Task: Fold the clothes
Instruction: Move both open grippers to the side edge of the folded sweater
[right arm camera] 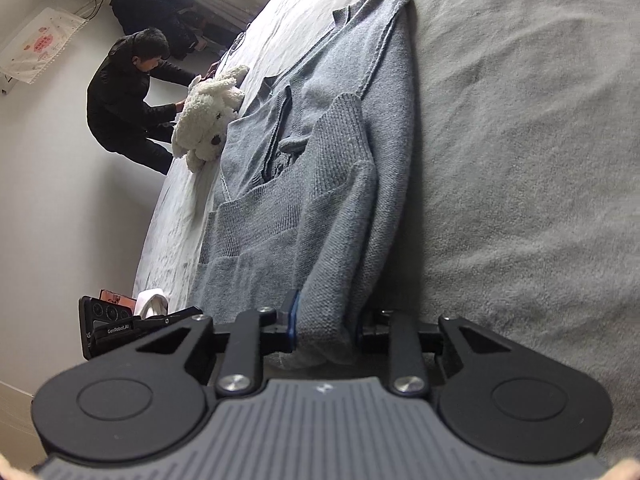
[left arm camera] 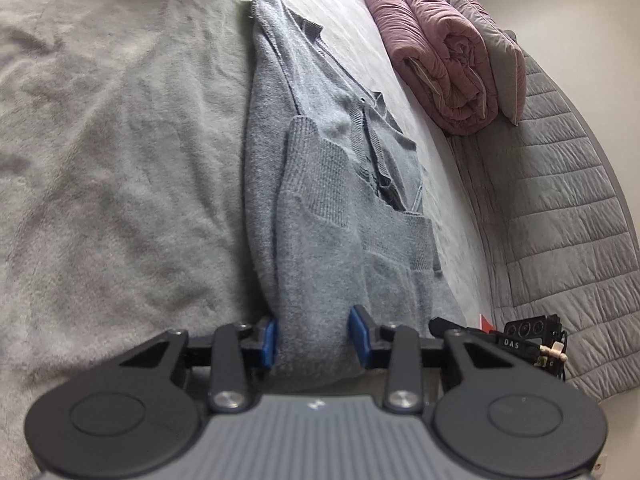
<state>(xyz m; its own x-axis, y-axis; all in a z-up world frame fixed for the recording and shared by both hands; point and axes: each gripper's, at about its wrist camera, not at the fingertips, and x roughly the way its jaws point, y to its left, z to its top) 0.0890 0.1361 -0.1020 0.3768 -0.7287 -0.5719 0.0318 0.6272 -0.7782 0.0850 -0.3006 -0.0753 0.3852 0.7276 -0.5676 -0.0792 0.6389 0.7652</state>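
A bed (left arm camera: pixel 328 12) carries a grey fleece blanket (left arm camera: pixel 120 140), a folded grey cardigan (left arm camera: pixel 320 184), a rolled pink quilt (left arm camera: pixel 436 48) and a white plush dog (right arm camera: pixel 208 116).

Both grippers, left gripper (left arm camera: pixel 316 338) and right gripper (right arm camera: pixel 326 326), pinch fabric.

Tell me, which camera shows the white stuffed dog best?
The right wrist view: the dog lies in plain sight at the bed's far edge. The left wrist view shows none of it.
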